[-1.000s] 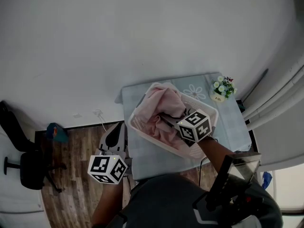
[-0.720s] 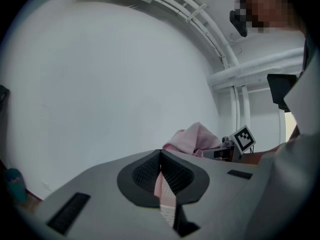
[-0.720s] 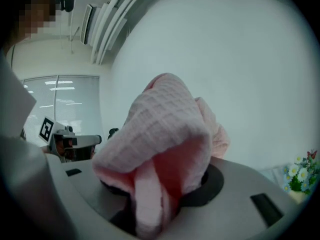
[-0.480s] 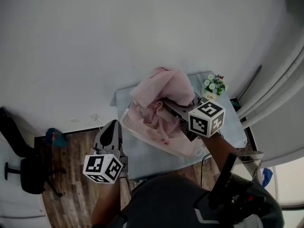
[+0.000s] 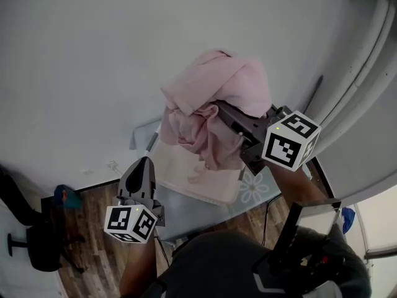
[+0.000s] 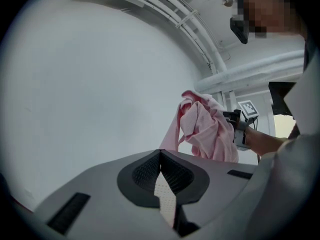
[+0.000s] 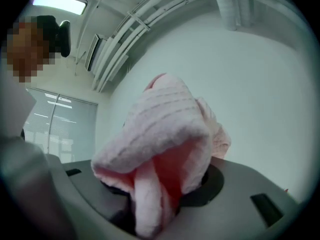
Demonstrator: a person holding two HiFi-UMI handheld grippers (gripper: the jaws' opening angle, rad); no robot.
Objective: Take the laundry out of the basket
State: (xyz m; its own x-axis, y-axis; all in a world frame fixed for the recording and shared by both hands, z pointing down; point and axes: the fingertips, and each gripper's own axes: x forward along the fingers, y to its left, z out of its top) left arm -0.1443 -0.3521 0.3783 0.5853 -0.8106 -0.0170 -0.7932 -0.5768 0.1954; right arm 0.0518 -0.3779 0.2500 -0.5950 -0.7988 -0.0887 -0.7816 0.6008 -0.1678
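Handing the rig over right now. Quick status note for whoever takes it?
Right gripper: shut on the pink laundry, bunched high above the basket.
Left gripper: shut, empty, low beside the table.
Done: bulk of the laundry is out; the visible basket floor looks bare.
To do: set the laundry down, check the basket for leftovers.

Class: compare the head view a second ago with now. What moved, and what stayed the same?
The right gripper, still shut on the pink laundry, has risen and lifted the cloth up from the basket; it now hangs above it. The left gripper stays shut and empty by the table, and the basket remains on the table.
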